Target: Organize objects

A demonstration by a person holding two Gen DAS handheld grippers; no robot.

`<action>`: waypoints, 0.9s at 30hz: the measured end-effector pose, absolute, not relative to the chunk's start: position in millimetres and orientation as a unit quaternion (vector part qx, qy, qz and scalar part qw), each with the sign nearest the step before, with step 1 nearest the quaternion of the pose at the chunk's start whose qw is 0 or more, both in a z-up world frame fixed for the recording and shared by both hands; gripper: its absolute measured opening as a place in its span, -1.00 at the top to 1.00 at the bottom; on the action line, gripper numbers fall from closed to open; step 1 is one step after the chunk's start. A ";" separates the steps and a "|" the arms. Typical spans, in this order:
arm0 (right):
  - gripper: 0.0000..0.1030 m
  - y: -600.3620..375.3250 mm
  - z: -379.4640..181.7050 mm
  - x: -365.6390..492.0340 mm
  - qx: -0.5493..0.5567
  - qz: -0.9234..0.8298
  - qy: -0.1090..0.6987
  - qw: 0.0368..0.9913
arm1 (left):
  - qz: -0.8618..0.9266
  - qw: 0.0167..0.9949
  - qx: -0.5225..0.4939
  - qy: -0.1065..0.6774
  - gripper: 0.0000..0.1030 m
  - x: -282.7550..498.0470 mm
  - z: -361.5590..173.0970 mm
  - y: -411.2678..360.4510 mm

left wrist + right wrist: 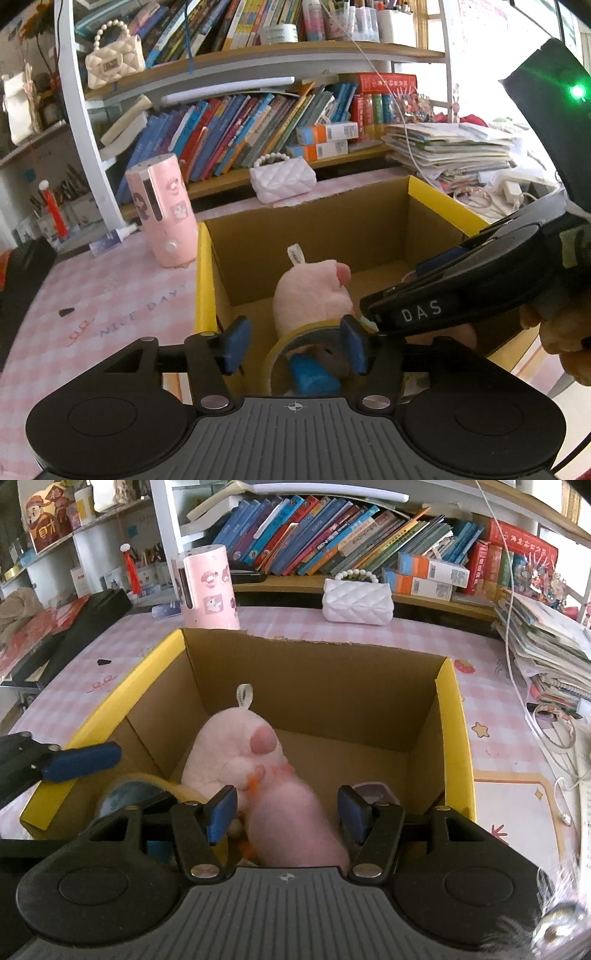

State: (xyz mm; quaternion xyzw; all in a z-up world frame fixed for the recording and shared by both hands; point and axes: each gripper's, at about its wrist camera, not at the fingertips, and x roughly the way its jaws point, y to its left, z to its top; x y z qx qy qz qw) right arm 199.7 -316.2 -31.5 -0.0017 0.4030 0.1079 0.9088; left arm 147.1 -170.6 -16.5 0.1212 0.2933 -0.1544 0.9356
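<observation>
Desk-top box (454,716), both grippers (288,812) angled down

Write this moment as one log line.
left tool: open around tape roll | right tool: around pink plush, grip unclear | items in cardboard box

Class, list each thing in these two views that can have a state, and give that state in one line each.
Cardboard box: open at the top, standing on the table.
Pink plush toy: lying inside the box.
Tape roll: inside the box, on edge.
Pink cylinder: upright on the table behind the box.
White quilted bag: upright, closed.
Left gripper: open.
Right gripper: open around the toy.
</observation>
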 end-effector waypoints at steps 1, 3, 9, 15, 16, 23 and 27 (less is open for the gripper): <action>-0.13 -317.1 -31.3 198.9 0.001 0.106 0.402 0.909 | -0.152 0.937 0.123 0.290 -0.16 145.7 -15.9 -170.5; -0.16 -318.5 -30.2 197.8 0.006 0.103 0.399 0.911 | -0.151 0.939 0.122 0.285 -0.30 143.8 -14.1 -170.0; -0.21 -320.8 -24.4 189.5 0.013 0.099 0.385 0.917 | -0.147 0.943 0.128 0.270 -0.43 133.4 -7.4 -171.0; -0.28 -321.6 -17.1 176.8 0.016 0.097 0.368 0.925 | -0.137 0.949 0.114 0.261 -0.60 121.9 -1.2 -164.9; -0.30 -321.3 -15.7 174.2 0.016 0.096 0.365 0.926 | -0.136 0.950 0.110 0.259 -0.62 119.4 -0.1 -163.3; -0.38 -318.9 -6.4 152.0 0.019 0.080 0.343 0.936 | -0.129 0.956 0.088 0.247 -0.77 98.7 8.9 -148.2; -0.42 -316.9 -1.0 136.9 0.024 0.062 0.330 0.942 | -0.130 0.959 0.081 0.240 -0.77 86.1 12.8 -135.3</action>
